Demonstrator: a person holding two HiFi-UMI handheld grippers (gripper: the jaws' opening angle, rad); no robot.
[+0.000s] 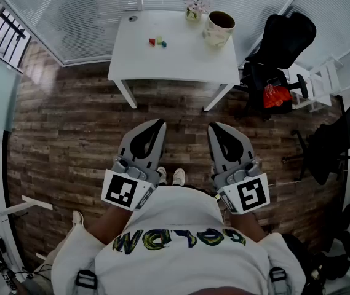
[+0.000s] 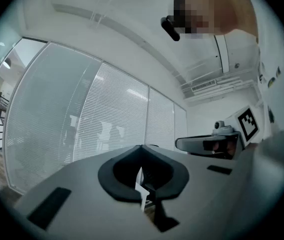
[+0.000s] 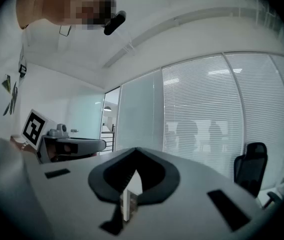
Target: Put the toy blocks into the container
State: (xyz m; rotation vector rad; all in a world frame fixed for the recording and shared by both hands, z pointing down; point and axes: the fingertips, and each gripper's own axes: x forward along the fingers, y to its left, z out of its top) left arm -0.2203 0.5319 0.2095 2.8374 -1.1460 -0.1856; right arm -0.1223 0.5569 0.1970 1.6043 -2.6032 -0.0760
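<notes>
**Both grippers closed and empty, blocks waiting on the far table**

You stand on a dark wood-plank floor (image 1: 70,134) in a room walled with white blinds (image 1: 88,11). A white table (image 1: 181,60) stands against the blinds, well apart from you. The toy blocks (image 1: 158,42) sit in a small cluster on its top, toward the left half: one red, one yellowish and one bluish, close together. The container (image 1: 219,28), a cream bucket with a dark inside, stands upright near the table's back right corner, well apart from the blocks. A small flower pot (image 1: 194,8) stands just beside the container, on its left. Black office chairs (image 1: 279,48) crowd the right side of the room.

Your left gripper (image 1: 160,123) and right gripper (image 1: 212,127) are held side by side in front of your body, pointing toward the table, with your shoes (image 1: 170,176) visible between them. In the left gripper view, the left gripper (image 2: 142,148) has its jaws pressed together at the tips, with nothing between them. In the right gripper view, the right gripper (image 3: 134,150) also has its jaws together and carries nothing. Neither gripper is near the blocks or the container.
</notes>
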